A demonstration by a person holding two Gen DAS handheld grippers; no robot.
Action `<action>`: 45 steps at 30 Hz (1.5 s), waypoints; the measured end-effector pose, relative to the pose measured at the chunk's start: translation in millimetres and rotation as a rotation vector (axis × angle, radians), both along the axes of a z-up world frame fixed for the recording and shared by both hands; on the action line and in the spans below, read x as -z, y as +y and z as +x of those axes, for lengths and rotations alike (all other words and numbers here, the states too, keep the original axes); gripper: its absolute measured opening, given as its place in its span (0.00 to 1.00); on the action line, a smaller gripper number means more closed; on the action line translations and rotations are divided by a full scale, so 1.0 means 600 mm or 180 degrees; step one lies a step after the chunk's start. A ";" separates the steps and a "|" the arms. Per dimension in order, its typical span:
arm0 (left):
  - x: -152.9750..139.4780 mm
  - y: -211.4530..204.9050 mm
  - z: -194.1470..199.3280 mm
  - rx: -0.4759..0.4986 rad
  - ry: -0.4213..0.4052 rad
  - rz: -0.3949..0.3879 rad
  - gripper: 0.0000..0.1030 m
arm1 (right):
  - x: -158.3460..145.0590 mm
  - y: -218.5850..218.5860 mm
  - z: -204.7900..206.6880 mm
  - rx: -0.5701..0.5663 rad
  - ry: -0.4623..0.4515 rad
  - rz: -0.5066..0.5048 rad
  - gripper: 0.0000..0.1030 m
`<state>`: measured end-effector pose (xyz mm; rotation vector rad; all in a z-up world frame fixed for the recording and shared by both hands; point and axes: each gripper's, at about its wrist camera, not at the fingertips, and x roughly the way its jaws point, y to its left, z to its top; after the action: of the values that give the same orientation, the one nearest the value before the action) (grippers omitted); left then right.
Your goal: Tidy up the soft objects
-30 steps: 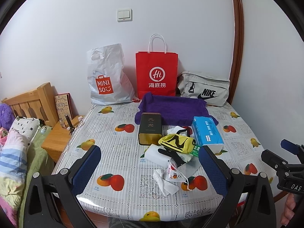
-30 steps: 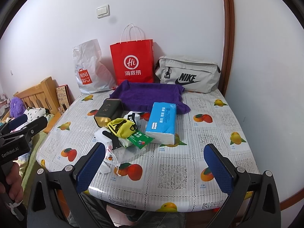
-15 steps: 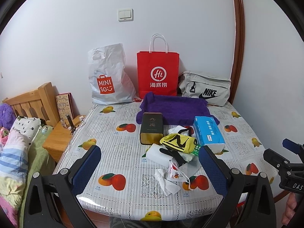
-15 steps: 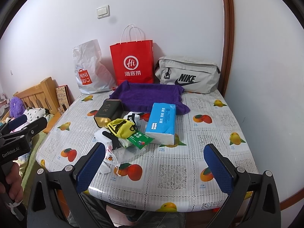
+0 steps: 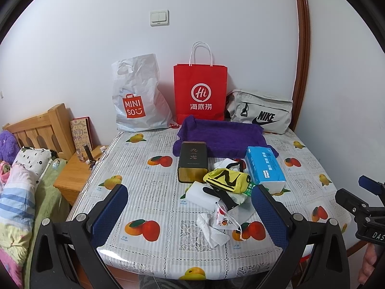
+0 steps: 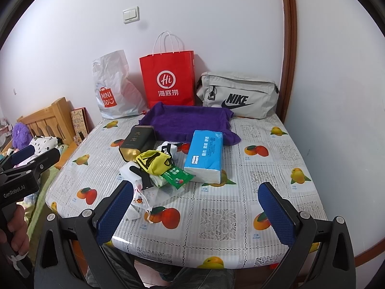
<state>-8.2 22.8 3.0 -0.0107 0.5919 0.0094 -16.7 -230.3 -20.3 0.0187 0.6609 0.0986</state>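
Both tools, the left tool (image 5: 189, 213) and right tool (image 6: 196, 208), hover wide open and empty over the worktop's (image 6: 259, 173) near edge. The yellow cloth (image 5: 226, 179) lies mid-worktop; the tissue pack (image 5: 264, 167) is just beside it at three o'clock, the purple towel (image 5: 220, 136) at twelve.

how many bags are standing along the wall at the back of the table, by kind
white plastic bag: 1
red paper bag: 1
grey nike bag: 1
total: 3
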 end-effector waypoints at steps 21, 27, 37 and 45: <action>0.119 0.014 0.102 -0.0028 0.0586 -0.0163 1.00 | 0.089 0.000 0.073 -0.0223 0.0176 0.0110 0.99; 0.163 -0.013 0.142 0.0243 0.0715 -0.0245 1.00 | 0.138 -0.007 0.113 -0.0221 0.0357 0.0167 1.00; 0.193 -0.079 0.214 0.0828 0.0733 -0.0210 0.92 | 0.211 -0.035 0.159 -0.0107 0.0614 0.0138 0.99; 0.209 -0.135 0.265 0.1157 0.0765 -0.0028 0.87 | 0.232 -0.058 0.174 -0.0071 0.0657 0.0190 0.99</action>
<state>150.9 -58.0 -122.5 0.0907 0.8273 -0.3488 87.5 -265.3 -159.2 0.0798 0.8643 0.1391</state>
